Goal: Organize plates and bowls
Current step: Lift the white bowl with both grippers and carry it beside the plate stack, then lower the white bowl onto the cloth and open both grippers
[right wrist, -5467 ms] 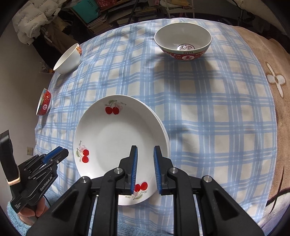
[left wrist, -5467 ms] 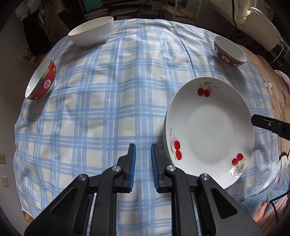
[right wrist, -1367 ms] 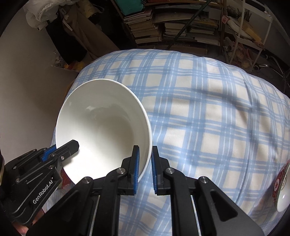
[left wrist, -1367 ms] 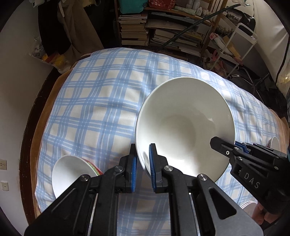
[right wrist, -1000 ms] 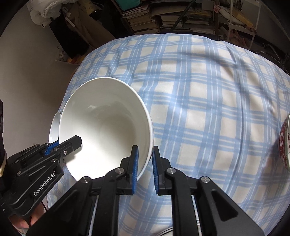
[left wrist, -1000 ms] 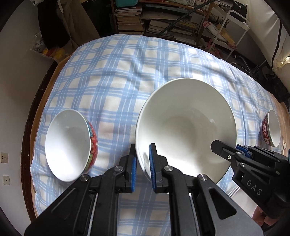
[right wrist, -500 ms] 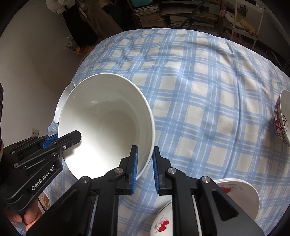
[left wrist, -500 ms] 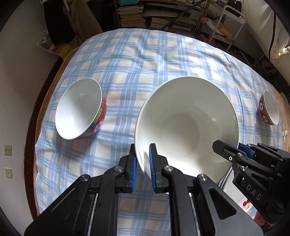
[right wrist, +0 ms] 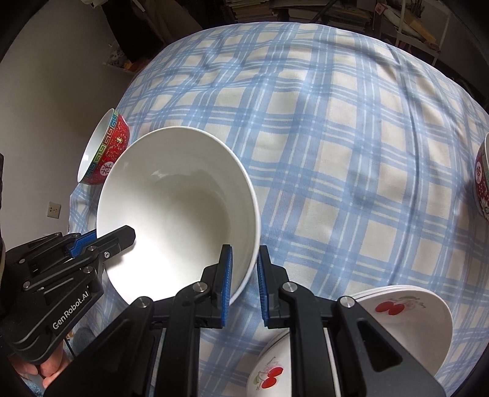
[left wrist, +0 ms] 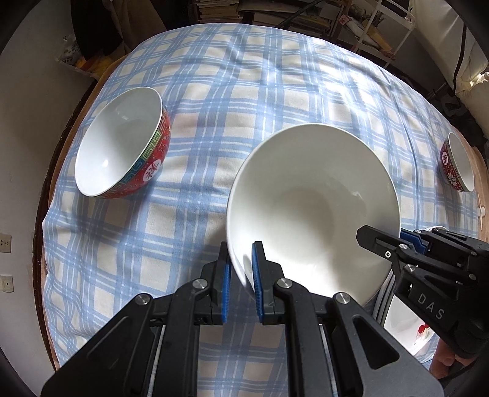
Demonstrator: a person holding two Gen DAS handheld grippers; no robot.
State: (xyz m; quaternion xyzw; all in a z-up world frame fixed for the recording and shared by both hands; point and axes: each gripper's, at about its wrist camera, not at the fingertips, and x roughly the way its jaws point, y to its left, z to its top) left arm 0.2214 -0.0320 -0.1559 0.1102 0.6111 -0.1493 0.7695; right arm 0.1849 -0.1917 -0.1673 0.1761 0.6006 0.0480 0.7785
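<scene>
A blue-and-cream plaid tablecloth (left wrist: 232,91) is covering a round table whose wooden rim (left wrist: 45,189) is showing at the left of the left wrist view, with a plain wall (left wrist: 27,100) beside it. Stacked books on shelves (left wrist: 262,12) are filling the top of the frame.

A red patterned bowl (left wrist: 122,143) is sitting at the left of that view, its white inside holding nothing. A second red bowl (left wrist: 457,166) is sitting at the right edge. In the right wrist view, stacked cherry-print plates (right wrist: 406,314) are lying at the lower right, part hidden behind the gripper body.

A large white bowl (left wrist: 311,207) is taking up the centre, tilted and lifted clear of the cloth, with nothing inside. The left gripper (left wrist: 240,290) is pinching its rim at bottom centre, blue pads narrowed onto the wall. The right gripper (right wrist: 244,290) is clamping the opposite rim in the same way, one finger inside the bowl and one outside.
</scene>
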